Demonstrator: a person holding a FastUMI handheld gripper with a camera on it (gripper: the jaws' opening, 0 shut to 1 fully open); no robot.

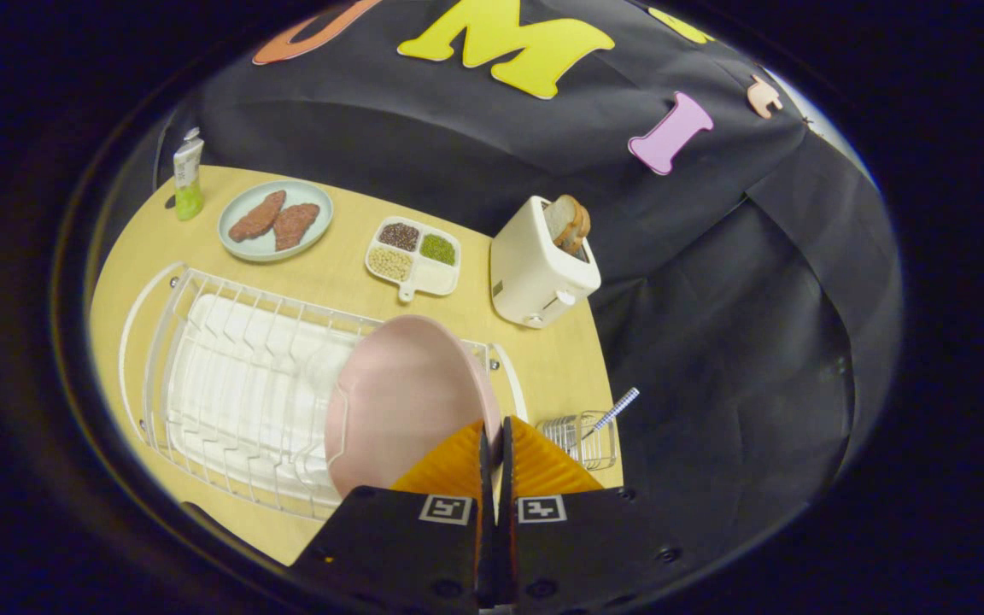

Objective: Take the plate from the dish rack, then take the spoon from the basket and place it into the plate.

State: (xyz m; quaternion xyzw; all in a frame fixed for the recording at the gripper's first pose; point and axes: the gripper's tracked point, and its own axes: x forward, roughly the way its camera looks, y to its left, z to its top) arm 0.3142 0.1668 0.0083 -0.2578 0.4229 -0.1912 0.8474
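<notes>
Pink plate [407, 393], white dish rack [227, 376], blue-checked spoon [616, 410].

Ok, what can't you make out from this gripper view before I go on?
- Pink plate: near rim hidden behind the gripper fingers; actual grip on it not visible.
- Spoon: bowl end hidden down in the wire basket.
- Dish rack: near corner covered by the plate.
- Tube: label too small.

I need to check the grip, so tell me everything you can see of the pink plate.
The pink plate is round, plain and matte, like plastic or ceramic. It is tilted up on edge at the end of the white wire dish rack nearest the basket. The gripper is closed on its rim, one finger on each face.
</notes>
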